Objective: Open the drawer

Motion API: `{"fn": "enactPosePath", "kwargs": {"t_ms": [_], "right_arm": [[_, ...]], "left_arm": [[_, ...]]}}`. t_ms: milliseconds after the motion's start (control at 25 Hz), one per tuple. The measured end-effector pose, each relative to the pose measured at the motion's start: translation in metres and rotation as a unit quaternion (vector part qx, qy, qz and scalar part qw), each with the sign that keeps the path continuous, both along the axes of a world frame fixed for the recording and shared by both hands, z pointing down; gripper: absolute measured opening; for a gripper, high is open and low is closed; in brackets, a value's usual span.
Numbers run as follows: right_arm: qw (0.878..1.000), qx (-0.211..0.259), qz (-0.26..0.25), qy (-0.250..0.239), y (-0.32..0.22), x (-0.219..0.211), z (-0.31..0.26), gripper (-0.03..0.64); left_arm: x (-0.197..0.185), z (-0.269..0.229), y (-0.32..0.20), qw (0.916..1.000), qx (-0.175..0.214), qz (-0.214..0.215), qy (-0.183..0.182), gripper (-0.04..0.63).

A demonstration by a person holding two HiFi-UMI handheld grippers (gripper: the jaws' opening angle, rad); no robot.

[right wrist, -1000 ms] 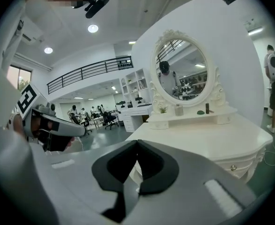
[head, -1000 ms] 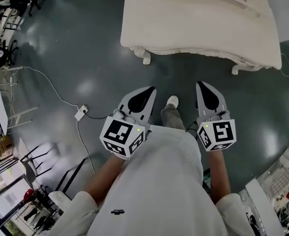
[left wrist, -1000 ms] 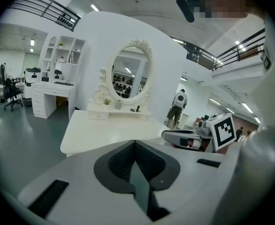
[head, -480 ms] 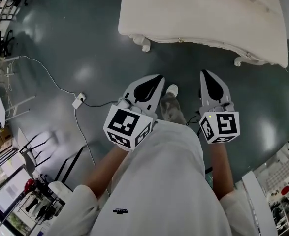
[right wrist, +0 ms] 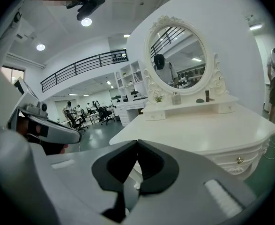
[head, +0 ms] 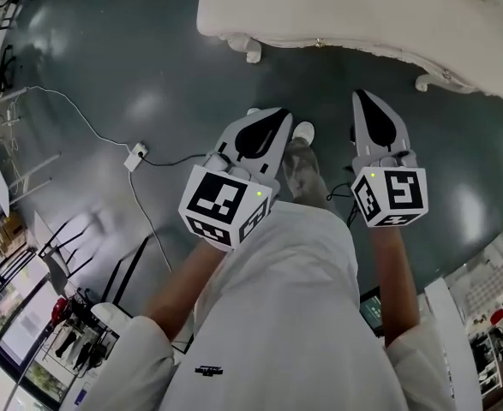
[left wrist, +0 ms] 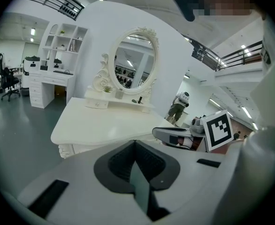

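**Floor lying between grippers and drawer, nothing opened yet**

Glossy dark grey floor (head: 105,75) is filling the space below the person and reflecting the ceiling lights. Nearest, the left gripper (head: 272,122), smooth white plastic with black ribbed pads, is hanging with its fingers pressed together on nothing. The right gripper (head: 367,105), of the same make, is likewise pinched closed and empty. Both are pointing toward the white dressing table with a scalloped, carved edge (head: 362,15), well apart from it. Under that edge a small brass knob (right wrist: 240,160) is showing on what is probably the drawer front (right wrist: 224,162), though the wide lens is making it small and soft. It seems to be sitting flush, so the task is only beginning: approaching, gripping the knob and pulling are all remaining. Farther back, an oval mirror in an ornate white frame (right wrist: 177,60) is standing on the tabletop.
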State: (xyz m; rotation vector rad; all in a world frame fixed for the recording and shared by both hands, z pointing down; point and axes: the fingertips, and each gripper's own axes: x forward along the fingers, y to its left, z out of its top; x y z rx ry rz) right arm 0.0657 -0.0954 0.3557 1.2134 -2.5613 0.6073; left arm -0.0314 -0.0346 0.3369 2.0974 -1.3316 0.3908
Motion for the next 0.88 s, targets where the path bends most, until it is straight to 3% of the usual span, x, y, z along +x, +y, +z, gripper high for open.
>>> {"fn": "enactPosePath", "kwargs": {"t_ms": [560, 880], "right_arm": [[0.999, -0.047, -0.009, 0.014, -0.012, -0.016, 0.059, 0.138], [0.998, -0.060, 0.011, 0.016, -0.028, -0.023, 0.079, 0.149]], "left_arm": [[-0.009, 0.038, -0.004, 0.9995, -0.029, 0.003, -0.012, 0.009], [-0.017, 0.058, -0.011, 0.9992, -0.040, 0.005, -0.009, 0.009]]}}
